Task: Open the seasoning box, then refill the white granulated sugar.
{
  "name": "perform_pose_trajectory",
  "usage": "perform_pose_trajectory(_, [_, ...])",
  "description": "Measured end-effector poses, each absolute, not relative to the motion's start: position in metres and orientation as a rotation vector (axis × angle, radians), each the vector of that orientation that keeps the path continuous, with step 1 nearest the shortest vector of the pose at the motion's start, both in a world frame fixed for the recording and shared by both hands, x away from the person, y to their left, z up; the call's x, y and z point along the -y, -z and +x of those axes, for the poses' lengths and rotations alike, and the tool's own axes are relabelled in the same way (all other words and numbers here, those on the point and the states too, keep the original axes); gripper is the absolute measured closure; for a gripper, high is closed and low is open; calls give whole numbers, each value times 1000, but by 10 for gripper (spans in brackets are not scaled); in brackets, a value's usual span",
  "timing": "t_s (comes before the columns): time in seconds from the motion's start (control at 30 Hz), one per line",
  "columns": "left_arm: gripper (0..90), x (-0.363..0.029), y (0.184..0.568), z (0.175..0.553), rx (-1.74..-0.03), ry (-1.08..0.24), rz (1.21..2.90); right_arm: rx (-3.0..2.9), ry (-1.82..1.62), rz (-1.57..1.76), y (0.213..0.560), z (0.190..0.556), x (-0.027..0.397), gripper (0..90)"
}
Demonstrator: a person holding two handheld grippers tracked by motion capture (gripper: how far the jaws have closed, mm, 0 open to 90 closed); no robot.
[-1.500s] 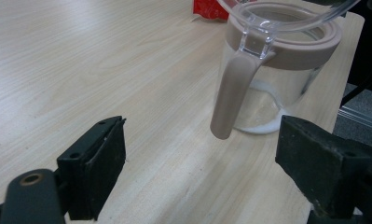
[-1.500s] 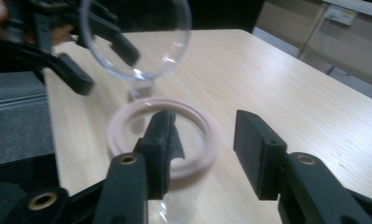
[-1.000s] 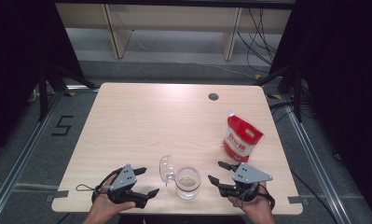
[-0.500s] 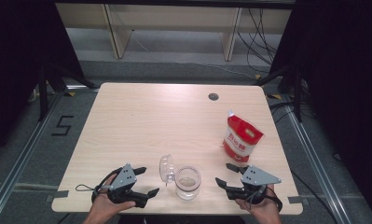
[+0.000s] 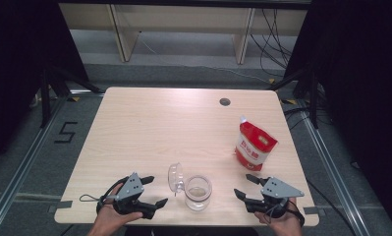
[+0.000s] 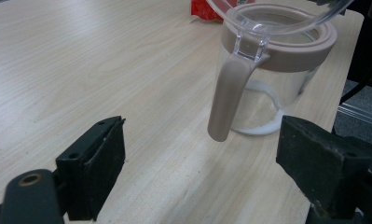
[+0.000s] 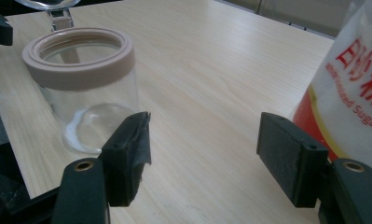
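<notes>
Now | glass jar (image 5: pixel 197 192) | between both grippers' open jaws, untouched

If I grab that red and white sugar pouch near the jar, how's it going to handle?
The sugar pouch is soft plastic film, so it will likely dent and sag under the jaws. It stands upright and looks full, so probably heavy for its size. Pushed high up, it may tip rather than slide.

Black two-jaw left gripper (image 5: pixel 153 191), right gripper (image 5: pixel 244 186); grey three-cornered top plates; black trailing cables
</notes>
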State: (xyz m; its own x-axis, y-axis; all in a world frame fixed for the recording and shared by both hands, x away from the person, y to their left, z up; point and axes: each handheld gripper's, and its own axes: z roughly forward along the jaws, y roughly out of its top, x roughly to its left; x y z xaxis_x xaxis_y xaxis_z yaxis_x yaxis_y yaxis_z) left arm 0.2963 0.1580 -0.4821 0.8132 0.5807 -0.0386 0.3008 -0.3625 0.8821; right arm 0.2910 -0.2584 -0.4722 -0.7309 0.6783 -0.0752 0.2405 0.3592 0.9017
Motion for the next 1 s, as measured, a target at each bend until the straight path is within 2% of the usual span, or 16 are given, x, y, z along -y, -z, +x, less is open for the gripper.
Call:
perform_pose_trajectory(0.47, [152, -156, 483, 296, -673, -325, 1956, -2156, -1290, 911, 474, 288, 282, 351])
perform_pose_trajectory(1.0, [152, -157, 484, 295, -663, -330, 1976, -2058, -1250, 1020, 479, 298, 301, 235])
